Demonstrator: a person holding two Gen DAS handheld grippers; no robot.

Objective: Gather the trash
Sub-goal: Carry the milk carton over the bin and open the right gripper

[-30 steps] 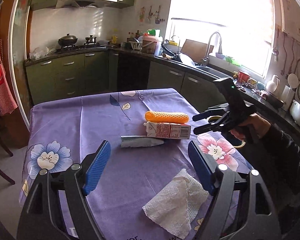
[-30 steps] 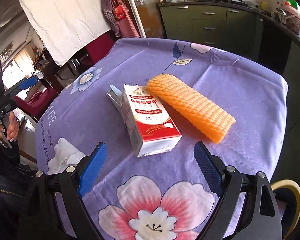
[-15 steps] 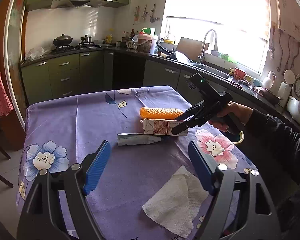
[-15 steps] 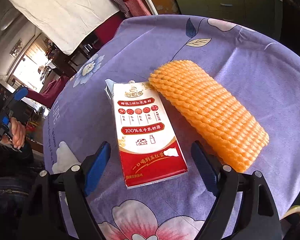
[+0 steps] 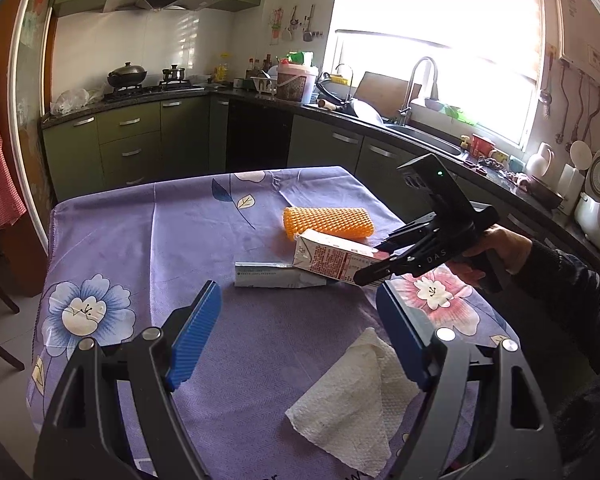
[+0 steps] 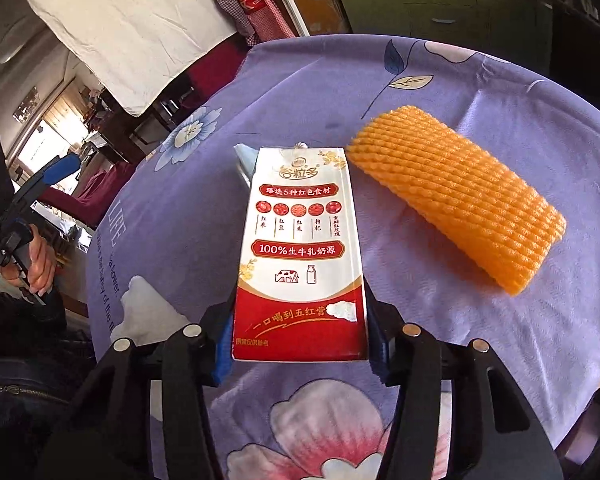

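One purple flowered tabletop (image 5: 148, 240) carries everything. Beside its orange foam net (image 6: 456, 196) lies a milk carton (image 6: 300, 240) printed "100%", gripped at its red end by the right hand-held gripper (image 6: 300, 344), whose jaws have just been closing. Nearer, the left hand-held gripper (image 5: 296, 332) gapes above a paper towel (image 5: 348, 404).

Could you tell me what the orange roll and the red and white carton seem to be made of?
Orange roll: apparently soft foam netting, matte, judging by its ribbed mesh weave. Red and white carton: likely coated paperboard, slightly glossy, with crisp folded edges and printed faces.
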